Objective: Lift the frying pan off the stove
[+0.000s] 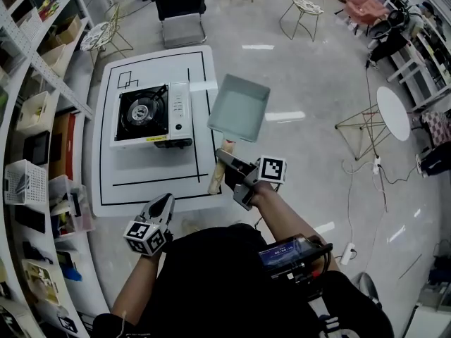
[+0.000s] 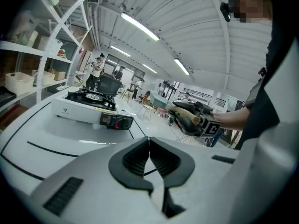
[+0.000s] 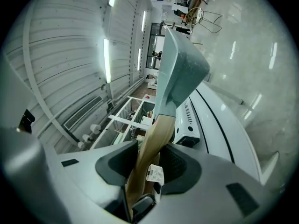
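Two pads of the right claw [image 3: 147, 160] press on the wooden handle [image 3: 152, 143] from either side, a firm-looking grip taken partway along it, with the butt end sticking out behind. From there the handle runs forward, away from the person, to the frying pan [image 1: 239, 108], so the pan's long axis follows the claw's own line. The pan hangs in the air, right of the stove [image 1: 151, 115] and clear of its bare burner, about over the right edge of the table [image 1: 141, 169]. I judge the lift done. The left claw [image 1: 163, 203] hovers low at the table's near edge, jaws together on nothing, well apart from the pan. Nothing stands between pan and table; shelves [image 1: 32, 118] line the left, chairs [image 1: 303, 9] stand farther off.
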